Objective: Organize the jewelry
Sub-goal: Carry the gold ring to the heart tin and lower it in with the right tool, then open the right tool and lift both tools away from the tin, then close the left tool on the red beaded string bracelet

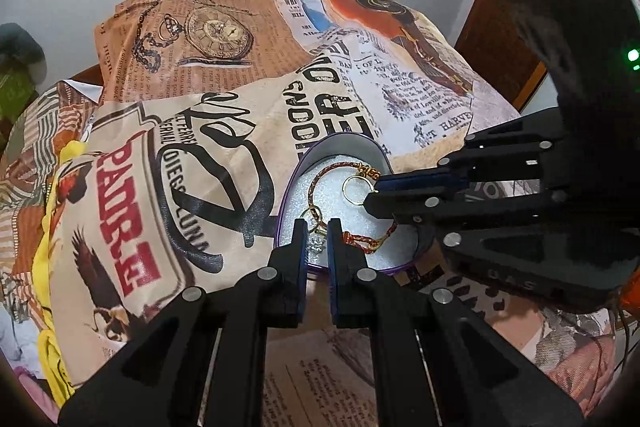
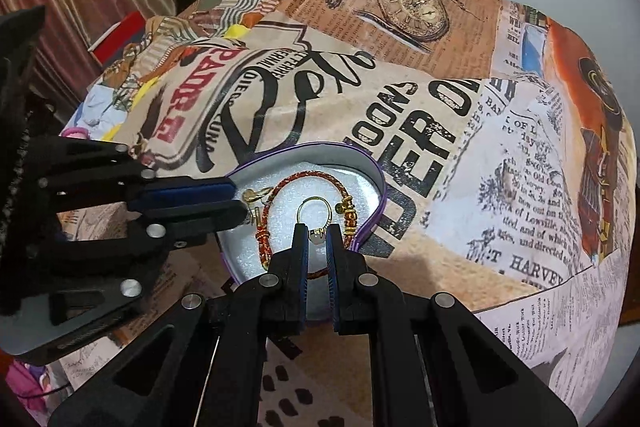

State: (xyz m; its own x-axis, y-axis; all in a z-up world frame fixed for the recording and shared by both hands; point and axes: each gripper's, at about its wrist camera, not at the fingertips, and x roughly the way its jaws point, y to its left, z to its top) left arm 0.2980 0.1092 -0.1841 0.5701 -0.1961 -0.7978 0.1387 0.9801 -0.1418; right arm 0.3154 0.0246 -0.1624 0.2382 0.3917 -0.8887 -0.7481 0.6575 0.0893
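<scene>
Presently, over the purple heart-shaped tin (image 2: pixel 376 183): right gripper (image 2: pixel 316 241) fingers clamped on a gold hoop earring (image 2: pixel 314 213); left gripper (image 1: pixel 317 241) fingers clamped on another gold earring (image 1: pixel 314 217), both dangling straight ahead of their fingertips.

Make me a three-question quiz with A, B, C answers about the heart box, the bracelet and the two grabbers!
1. Where is the red braided bracelet?
A. inside the heart-shaped box
B. on the patterned cloth
C. hanging on the wall

2. What colour is the box's outer rim?
A. green
B. purple
C. orange

3. What is the right gripper doing?
A. standing wide open
B. holding a spoon
C. pinching a gold hoop earring

Answers: 1 A, the bracelet lies on the white padding; 2 B, a purple edge rings the box; 3 C, the hoop sticks out from between its fingertips.
</scene>
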